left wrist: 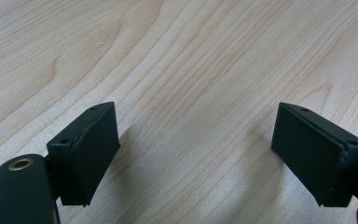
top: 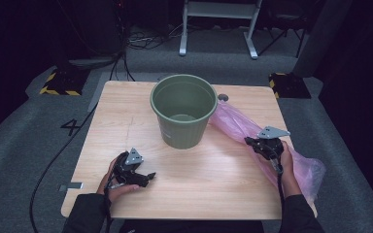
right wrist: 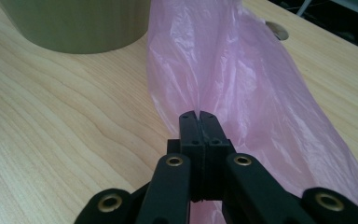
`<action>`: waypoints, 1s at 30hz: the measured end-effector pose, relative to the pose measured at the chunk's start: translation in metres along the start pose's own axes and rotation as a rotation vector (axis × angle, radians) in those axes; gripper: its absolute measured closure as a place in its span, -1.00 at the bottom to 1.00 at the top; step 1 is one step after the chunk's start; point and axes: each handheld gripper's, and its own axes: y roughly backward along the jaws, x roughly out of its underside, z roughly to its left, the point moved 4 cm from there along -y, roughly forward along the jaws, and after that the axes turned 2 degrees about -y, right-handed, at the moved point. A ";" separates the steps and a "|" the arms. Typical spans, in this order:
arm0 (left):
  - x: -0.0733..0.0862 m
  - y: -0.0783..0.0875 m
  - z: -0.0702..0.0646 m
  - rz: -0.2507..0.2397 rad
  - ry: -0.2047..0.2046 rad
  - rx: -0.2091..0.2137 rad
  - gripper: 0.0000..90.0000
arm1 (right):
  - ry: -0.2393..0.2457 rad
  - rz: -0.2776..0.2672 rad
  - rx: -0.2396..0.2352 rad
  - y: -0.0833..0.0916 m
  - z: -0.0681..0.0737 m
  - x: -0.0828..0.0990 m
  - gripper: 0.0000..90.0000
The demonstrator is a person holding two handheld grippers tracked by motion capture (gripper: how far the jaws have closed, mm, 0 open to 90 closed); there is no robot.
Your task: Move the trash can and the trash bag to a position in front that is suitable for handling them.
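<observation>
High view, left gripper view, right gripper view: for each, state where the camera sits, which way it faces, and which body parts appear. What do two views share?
High view: above the person's side, facing forward and down on the table; forearms, both hands.
Left gripper view: on the left hand-held gripper, facing bare wood; open jaws.
Right gripper view: on the right hand-held gripper, shut on the pink bag.
Shared with the high view: green bucket, bag.

Thin, crinkled, glossy translucent pink plastic bag (right wrist: pixel 242 79); matt green ribbed plastic bucket (top: pixel 183 116); smooth pale wood-grain table (top: pixel 126 126).
</observation>
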 end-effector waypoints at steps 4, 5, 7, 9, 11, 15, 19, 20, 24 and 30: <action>0.000 0.000 0.000 0.000 0.000 0.000 -0.68 | 0.002 -0.017 -0.004 0.000 0.002 -0.003 1.00; 0.000 0.000 0.000 0.000 0.000 0.000 -0.68 | -0.001 -0.022 -0.010 0.001 0.001 -0.003 1.00; 0.000 0.000 0.000 0.000 0.001 0.000 -0.68 | 0.000 -0.013 -0.015 0.000 0.001 -0.002 1.00; 0.000 0.000 0.000 0.000 0.001 0.000 -0.68 | -0.002 0.004 -0.024 -0.003 0.001 -0.001 1.00; 0.000 0.000 0.000 0.000 0.000 0.000 -0.68 | -0.002 0.017 -0.039 -0.005 0.002 0.001 1.00; 0.000 0.000 0.000 0.000 0.001 0.000 -0.68 | 0.008 -0.006 -0.032 -0.002 0.002 -0.002 1.00; 0.000 0.000 0.000 0.000 0.001 0.000 -0.68 | -0.010 -0.052 -0.008 0.007 -0.001 -0.006 1.00; 0.000 0.000 0.000 0.000 0.001 0.001 -0.68 | -0.017 -0.066 0.001 0.010 -0.002 -0.008 1.00; 0.000 0.000 0.000 0.000 0.001 0.002 -0.68 | -0.035 -0.107 0.026 0.021 -0.006 -0.011 1.00; 0.000 0.000 0.000 0.001 0.001 0.002 -0.68 | -0.050 -0.150 0.038 0.032 -0.011 -0.014 1.00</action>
